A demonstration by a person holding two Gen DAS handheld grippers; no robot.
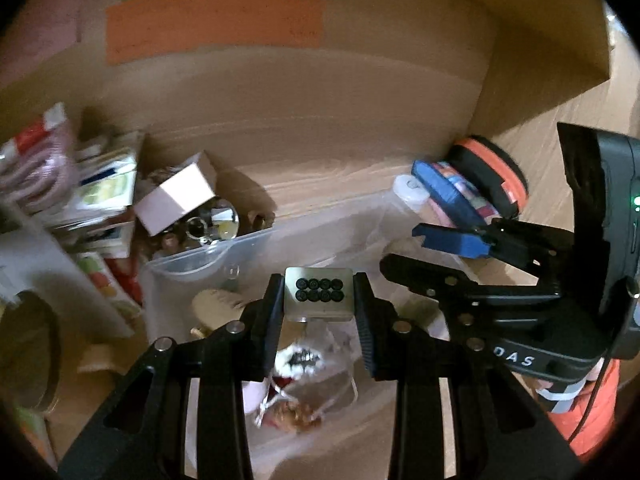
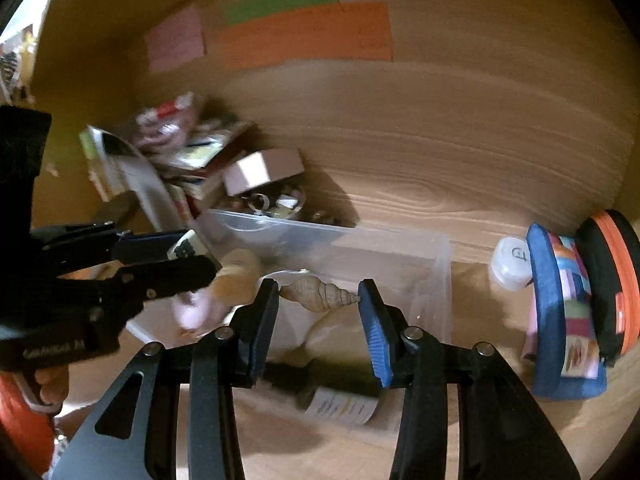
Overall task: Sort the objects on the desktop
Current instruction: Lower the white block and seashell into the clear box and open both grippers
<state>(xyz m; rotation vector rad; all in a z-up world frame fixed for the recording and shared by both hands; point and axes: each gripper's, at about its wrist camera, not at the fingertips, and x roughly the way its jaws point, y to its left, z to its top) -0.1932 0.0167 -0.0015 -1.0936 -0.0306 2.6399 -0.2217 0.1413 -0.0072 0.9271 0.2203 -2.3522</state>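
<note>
Left wrist view: left tongs (image 1: 319, 300) gripping metal block (image 1: 318, 294) over clear plastic bin (image 1: 208, 256) | right tongs (image 2: 319, 298) clamping spiral seashell (image 2: 318, 295) above bin, counter (image 2: 440, 176) beneath.

Your left gripper (image 1: 319, 300), at lower centre of its own view, has its black jaws clamped on a small silver metal cube (image 1: 318, 295). Your right gripper (image 2: 319, 298), lower centre of its view, pinches a tan spiral seashell (image 2: 318, 296) end to end between its blue-padded fingers (image 2: 378, 340).
</note>
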